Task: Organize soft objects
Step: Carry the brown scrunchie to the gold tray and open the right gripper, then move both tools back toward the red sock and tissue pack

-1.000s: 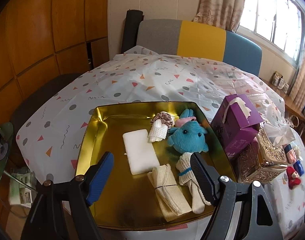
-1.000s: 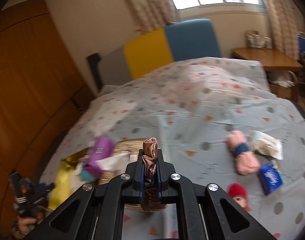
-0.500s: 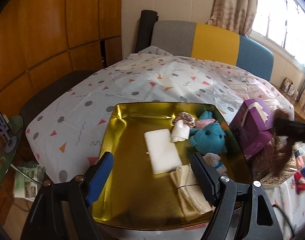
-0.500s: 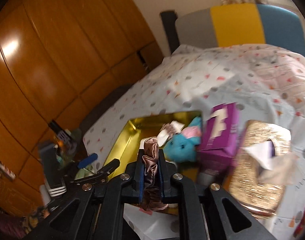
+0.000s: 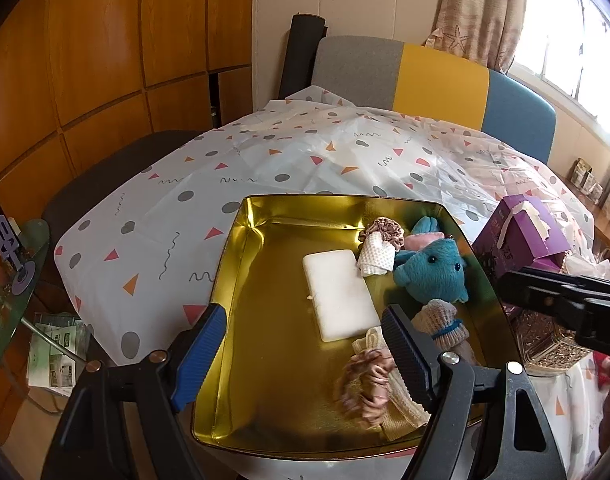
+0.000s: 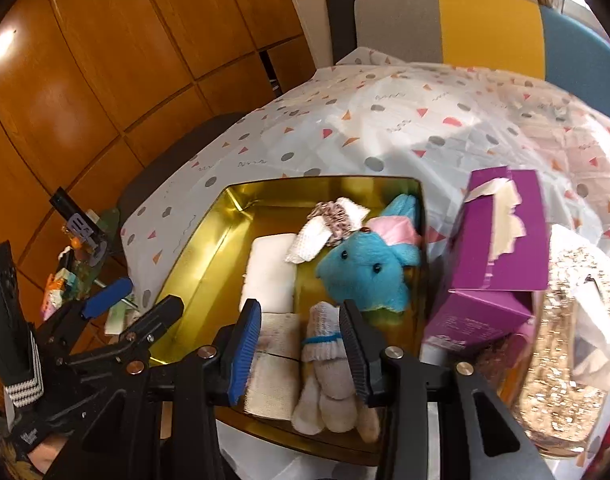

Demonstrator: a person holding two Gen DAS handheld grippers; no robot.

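Daylight enters from window (image 5: 577,36) at upper right, overexposed. Gold tray (image 5: 241,264) shows bright glare on inner walls. Brown scrunchie (image 5: 365,380) motion-blurred. Right view soft, smeared at right side. Fisheye bending, dark corners throughout.

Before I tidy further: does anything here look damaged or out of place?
The purple tissue box looks damaged: its top is torn open and ragged. It lies tilted on the glittery gold container, beside the gold tray, not in it.

Glossy gold metal tray (image 5: 241,264); fuzzy plush toy (image 5: 433,274); satiny scrunchie (image 5: 365,386); ribbed blue fingers (image 5: 201,356).
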